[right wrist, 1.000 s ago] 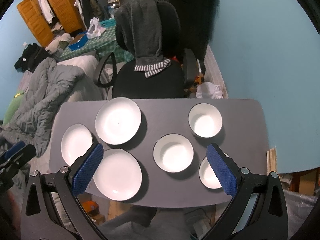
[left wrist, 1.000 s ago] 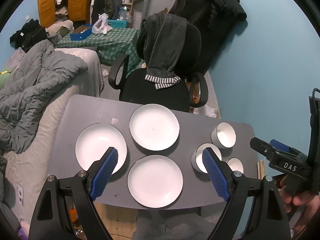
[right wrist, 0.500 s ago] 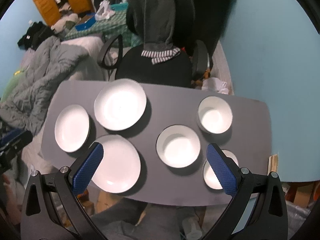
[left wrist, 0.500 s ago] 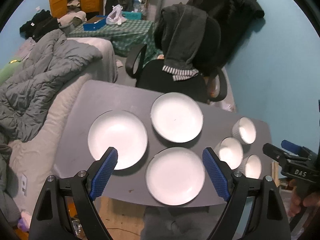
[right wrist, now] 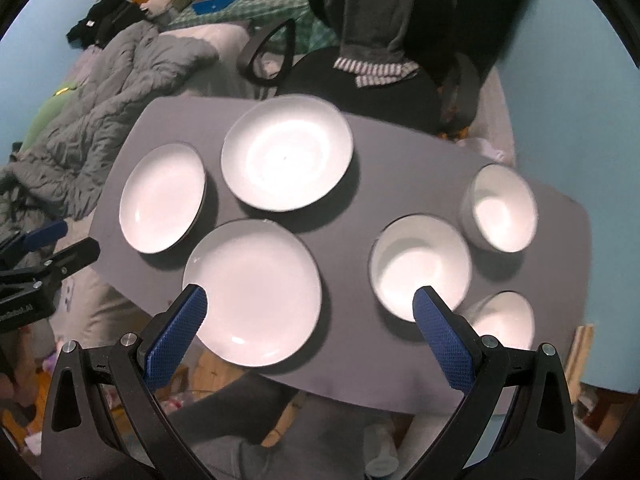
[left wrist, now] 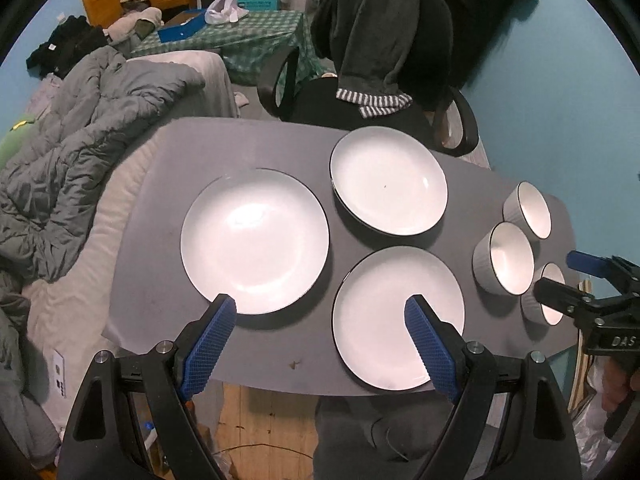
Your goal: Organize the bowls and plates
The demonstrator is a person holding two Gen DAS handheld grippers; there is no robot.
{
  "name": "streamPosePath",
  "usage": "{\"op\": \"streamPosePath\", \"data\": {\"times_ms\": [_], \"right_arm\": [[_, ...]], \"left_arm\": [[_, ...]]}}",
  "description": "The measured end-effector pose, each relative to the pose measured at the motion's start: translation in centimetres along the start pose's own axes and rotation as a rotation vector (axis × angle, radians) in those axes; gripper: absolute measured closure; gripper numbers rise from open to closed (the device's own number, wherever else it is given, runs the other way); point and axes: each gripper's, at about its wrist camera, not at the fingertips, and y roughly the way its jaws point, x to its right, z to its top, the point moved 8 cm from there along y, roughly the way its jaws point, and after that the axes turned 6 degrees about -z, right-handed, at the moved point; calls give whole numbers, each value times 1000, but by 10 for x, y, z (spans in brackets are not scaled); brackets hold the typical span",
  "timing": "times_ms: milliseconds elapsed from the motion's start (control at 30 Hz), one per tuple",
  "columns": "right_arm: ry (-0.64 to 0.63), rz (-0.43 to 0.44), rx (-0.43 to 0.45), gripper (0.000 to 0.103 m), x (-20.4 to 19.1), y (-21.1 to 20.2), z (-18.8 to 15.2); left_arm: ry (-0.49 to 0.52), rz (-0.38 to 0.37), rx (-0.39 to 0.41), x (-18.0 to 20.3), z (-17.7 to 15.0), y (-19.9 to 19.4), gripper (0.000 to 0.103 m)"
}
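Note:
Three white plates lie on a grey table (left wrist: 192, 152): a left plate (left wrist: 254, 240), a far plate (left wrist: 388, 180) and a near plate (left wrist: 396, 316). Three white bowls cluster at the right end: far bowl (left wrist: 528, 210), middle bowl (left wrist: 506, 258), near bowl (left wrist: 548, 300). My left gripper (left wrist: 320, 316) hovers open above the table's near edge, between the left and near plates. My right gripper (right wrist: 308, 298) is open too, high over the near plate (right wrist: 256, 296) and middle bowl (right wrist: 420, 266). Neither holds anything.
A black office chair (left wrist: 380, 92) draped with dark clothing stands behind the table. A bed with a grey duvet (left wrist: 72, 152) lies to the left. A blue wall (left wrist: 560, 100) runs along the right. A person's legs (right wrist: 280, 420) are below the near edge.
Both grippers have dropped closer to the table, so the plates and bowls look larger. The left view has shifted right relative to the plates. Nothing on the table has moved.

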Motion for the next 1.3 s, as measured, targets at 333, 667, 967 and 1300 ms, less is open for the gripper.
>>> {"op": "streamPosePath", "data": {"times_ms": [333,667,967,1300], "right_arm": [[-19,107,-91,1,-11,62,-19],[46,116,-172,1,-5,107,-34],[56,98,-184,12,-3,126,-41],[83,94,-194,52,6,127,-43]], "left_arm": [[11,-16,-39,-10,-27,41,15],[-14,-18,-132,-18,-50,85,15],[-14,-44,-176,-18,-57,109,15],[-13,-69,-194,-15,-53,126,18]]}}
